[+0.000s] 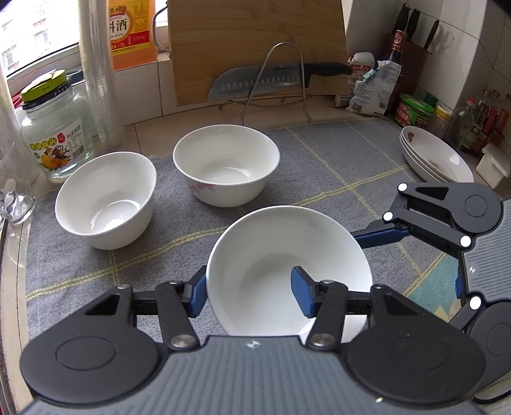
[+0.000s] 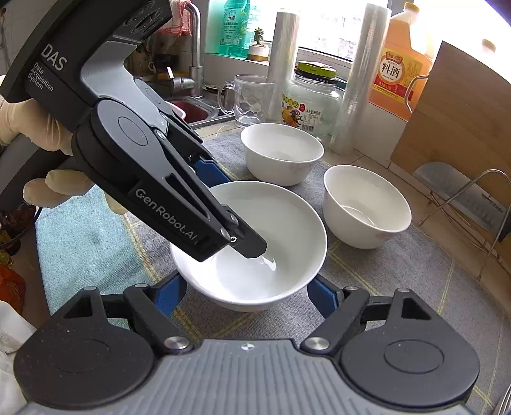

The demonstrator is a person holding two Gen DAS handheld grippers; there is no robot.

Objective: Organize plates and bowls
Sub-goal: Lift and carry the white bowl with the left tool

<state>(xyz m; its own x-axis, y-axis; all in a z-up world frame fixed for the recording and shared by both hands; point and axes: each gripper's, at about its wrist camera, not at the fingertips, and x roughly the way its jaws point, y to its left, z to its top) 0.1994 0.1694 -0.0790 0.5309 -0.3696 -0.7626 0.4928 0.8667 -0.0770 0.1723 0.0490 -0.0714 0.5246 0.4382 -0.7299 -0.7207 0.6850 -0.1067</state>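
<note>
Jaws on both grippers pinch the near white bowl point(image 1: 281, 271): left gripper point(image 1: 249, 292) clamps its rim wall, right gripper point(image 2: 246, 292) spans it from outside. Two more bowls point(image 1: 105, 199) point(image 1: 226, 164) sit far-left on the grey mat point(image 1: 319, 166); stacked plates point(image 1: 434, 154) far right. Knife rack point(image 1: 274, 79) stands behind, glass jar point(image 1: 56, 131) left.

Premises: a domestic kitchen. A tiled counter point(image 1: 191, 118) runs under a window point(image 1: 35, 35), partly covered by a grey checked mat point(image 1: 319, 166). A steel sink point(image 2: 194, 111) with tap point(image 2: 194, 41) stands at one end. Against the wall lean a wooden chopping board point(image 1: 255, 38) and a cleaver on a wire rack point(image 1: 255, 81). A knife block point(image 1: 412, 48), cooking-wine jug point(image 1: 132, 32), sauce bottles point(image 1: 399, 64), glass jar point(image 1: 54, 134) and dish soap point(image 2: 234, 28) are present. White bowls point(image 1: 105, 198) and stacked plates point(image 1: 434, 156) sit out.
</note>
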